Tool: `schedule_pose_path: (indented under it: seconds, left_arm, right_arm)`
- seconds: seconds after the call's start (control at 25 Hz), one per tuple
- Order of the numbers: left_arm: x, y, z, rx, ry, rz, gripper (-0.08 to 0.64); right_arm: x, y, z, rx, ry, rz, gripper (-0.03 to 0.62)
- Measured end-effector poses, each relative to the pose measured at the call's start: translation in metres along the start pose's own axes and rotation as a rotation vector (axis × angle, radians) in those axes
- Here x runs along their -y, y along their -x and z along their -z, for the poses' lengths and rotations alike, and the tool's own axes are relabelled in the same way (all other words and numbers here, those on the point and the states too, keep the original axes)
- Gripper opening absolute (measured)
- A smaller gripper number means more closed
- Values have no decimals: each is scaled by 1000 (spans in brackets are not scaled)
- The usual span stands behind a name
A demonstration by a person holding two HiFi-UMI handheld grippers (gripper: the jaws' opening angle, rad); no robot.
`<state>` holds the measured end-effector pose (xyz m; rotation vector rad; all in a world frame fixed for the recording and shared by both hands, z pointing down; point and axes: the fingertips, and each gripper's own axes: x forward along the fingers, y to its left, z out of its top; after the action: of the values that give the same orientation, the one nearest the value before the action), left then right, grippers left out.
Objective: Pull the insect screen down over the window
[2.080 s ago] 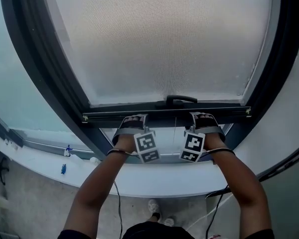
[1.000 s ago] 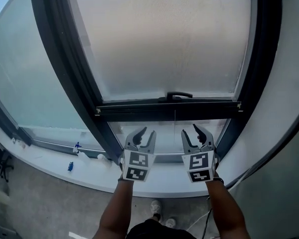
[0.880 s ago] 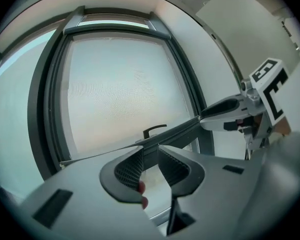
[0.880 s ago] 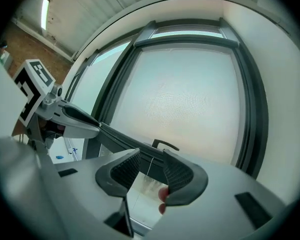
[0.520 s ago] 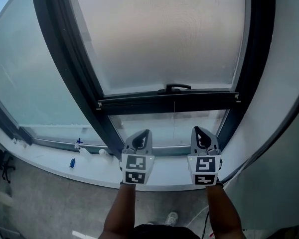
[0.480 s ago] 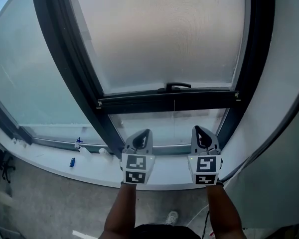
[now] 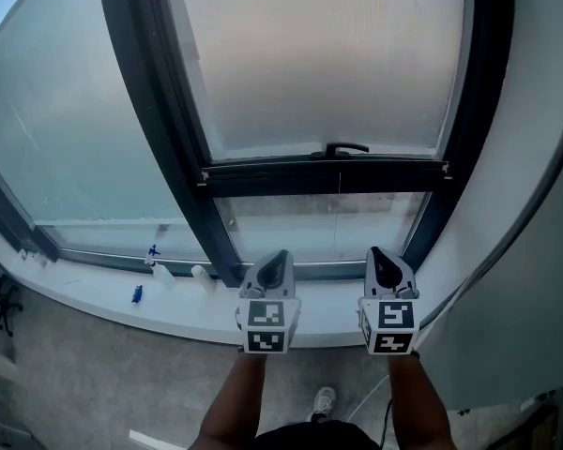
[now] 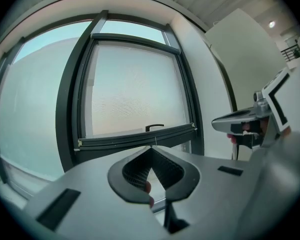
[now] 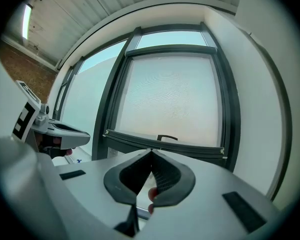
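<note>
The pale insect screen (image 7: 328, 64) covers most of the dark-framed window. Its dark bottom bar (image 7: 324, 176) with a small black handle (image 7: 346, 148) hangs a little above the lower frame rail, leaving a strip of bare glass (image 7: 319, 225) below. My left gripper (image 7: 274, 262) and right gripper (image 7: 383, 261) are side by side below the bar, over the white sill, both shut and empty, clear of the screen. The bar (image 8: 137, 139) and handle (image 8: 154, 127) show ahead in the left gripper view, and the bar (image 9: 165, 146) again in the right gripper view.
A white sill (image 7: 169, 307) runs under the window, with small blue and white items (image 7: 152, 256) at the left. A white wall (image 7: 535, 157) stands on the right. The neighbouring pane (image 7: 66, 139) lies to the left. A shoe (image 7: 321, 403) and floor are below.
Both grippers have let go of the bottom bar, dropped back toward the sill, and their jaws have gone from open to shut. The screen bar stays where it was left.
</note>
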<state>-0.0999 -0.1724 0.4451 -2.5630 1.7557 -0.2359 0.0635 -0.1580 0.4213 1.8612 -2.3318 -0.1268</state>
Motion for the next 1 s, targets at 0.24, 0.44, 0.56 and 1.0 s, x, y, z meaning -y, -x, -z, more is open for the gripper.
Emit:
schedule_pose_path:
  seconds: [0.24, 0.44, 0.56, 1.0]
  left_arm:
    - [1, 54, 6, 6, 20, 2, 3]
    - [6, 96, 11, 12, 34, 16, 3]
    - [11, 118, 15, 17, 36, 24, 3]
    - [29, 157, 30, -1, 26, 32, 3]
  right_arm:
    - [-29, 43, 1, 0, -4, 11, 6]
    - [-54, 78, 5, -3, -28, 14, 6]
    - [-67, 99, 5, -2, -34, 15, 6]
    - [-84, 141, 17, -17, -34, 10, 6]
